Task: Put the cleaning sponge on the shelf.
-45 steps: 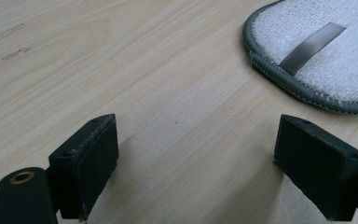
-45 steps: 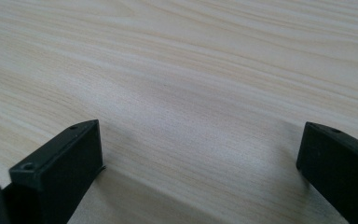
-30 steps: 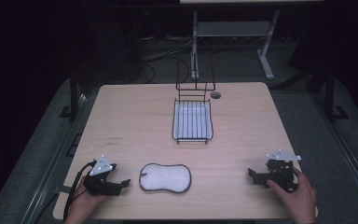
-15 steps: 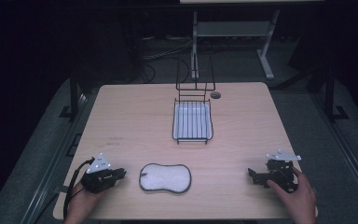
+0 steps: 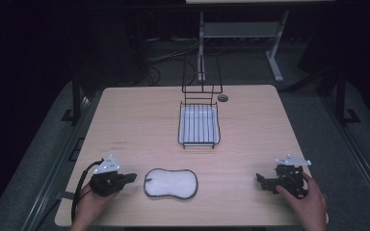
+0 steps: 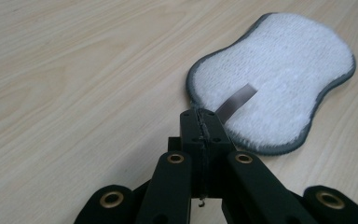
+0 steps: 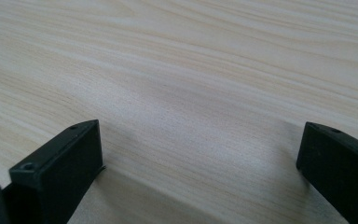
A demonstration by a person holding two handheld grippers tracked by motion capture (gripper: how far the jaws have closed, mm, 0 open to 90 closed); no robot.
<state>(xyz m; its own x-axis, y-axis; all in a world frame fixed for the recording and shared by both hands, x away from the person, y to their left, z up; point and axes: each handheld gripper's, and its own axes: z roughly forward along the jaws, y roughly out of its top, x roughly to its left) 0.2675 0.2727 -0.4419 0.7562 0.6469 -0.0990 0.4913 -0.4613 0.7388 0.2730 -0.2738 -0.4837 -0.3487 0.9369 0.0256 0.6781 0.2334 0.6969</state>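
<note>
Two claws: my left claw pressed together beside the white pad's grey loop may shove it; right claw spread apart.

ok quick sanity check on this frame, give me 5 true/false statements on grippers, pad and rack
1. The left gripper has its jaws pressed together. True.
2. The right gripper is shut on the white pad. False: its jaws stand wide apart over bare table, holding nothing.
3. The white pad lies flat near the table's front edge, between the two grippers. True.
4. The white pad sits inside the wire rack. False: the wire rack stands apart from it, farther back on the table.
5. A grey strap lies on the pad, close to the left gripper's tips. True; whether the jaws pinch its end cannot be told.
</note>
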